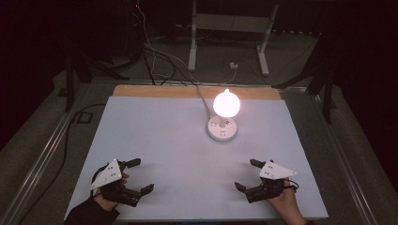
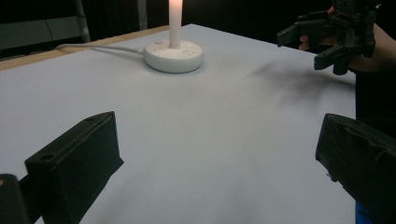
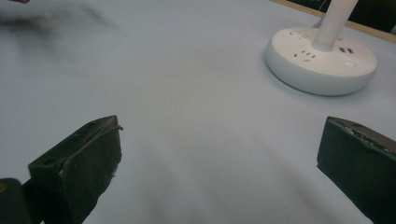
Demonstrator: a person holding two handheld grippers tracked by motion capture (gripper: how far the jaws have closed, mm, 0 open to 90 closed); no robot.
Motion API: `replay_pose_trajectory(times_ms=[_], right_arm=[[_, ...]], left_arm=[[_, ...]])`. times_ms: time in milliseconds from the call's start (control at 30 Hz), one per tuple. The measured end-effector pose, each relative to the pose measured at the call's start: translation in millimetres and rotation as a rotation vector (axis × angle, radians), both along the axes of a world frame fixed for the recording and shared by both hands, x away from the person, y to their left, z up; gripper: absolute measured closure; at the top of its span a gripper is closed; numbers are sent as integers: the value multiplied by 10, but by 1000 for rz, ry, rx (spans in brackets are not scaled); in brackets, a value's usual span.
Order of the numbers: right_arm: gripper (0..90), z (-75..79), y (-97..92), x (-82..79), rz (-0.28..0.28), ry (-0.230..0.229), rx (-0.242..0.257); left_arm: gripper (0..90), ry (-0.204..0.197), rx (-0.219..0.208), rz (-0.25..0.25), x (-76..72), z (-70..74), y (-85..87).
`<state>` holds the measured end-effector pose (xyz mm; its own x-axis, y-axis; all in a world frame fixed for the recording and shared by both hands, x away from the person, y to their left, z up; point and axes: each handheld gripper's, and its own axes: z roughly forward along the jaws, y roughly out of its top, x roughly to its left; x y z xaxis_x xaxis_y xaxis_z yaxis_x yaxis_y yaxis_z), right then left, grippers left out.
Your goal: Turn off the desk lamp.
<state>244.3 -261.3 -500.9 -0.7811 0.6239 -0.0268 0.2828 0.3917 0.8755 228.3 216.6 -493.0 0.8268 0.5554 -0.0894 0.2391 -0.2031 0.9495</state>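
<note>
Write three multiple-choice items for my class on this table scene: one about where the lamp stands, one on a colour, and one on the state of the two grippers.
1. Where does the lamp stand on the table?
A. toward the far edge, near the middle
B. at the near left corner
C. between the left gripper's jaws

2. What colour is the lamp's round base?
A. black
B. white
C. red

3. How are the left gripper and right gripper?
A. both shut
B. one holds the lamp
C. both open, holding nothing

Answers:
1 A, the high view shows it beyond both grippers.
2 B, the base is white in each gripper view.
3 C, each pair of jaws stands wide apart over bare table.
</note>
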Motion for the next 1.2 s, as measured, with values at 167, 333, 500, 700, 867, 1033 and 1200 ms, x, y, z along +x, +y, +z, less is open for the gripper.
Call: replay_pose_trajectory(times_ms=[167,333,500,700,867,1033,1200], right_arm=[[0,8,0,2,5,9,4],[0,-19,20,7,6,13,-11],[0,-36,57,8,14,2,-33],[0,-12,105,-11,15,-16,-50],[0,40,166,-54,34,-40,-72],[0,102,209,-68,44,-41,-62],[0,158,202,-32,37,-36,-31]], left_arm=[[5,-3,1,-3,-1,3,-5],[5,-6,-1,3,8,6,-4],[5,-2,-5,13,30,0,0],[5,0,0,16,2,-5,-6],[5,-4,-6,20,-52,6,28],[5,-4,-10,20,-54,8,36],[5,-2,-11,13,-50,8,31]])
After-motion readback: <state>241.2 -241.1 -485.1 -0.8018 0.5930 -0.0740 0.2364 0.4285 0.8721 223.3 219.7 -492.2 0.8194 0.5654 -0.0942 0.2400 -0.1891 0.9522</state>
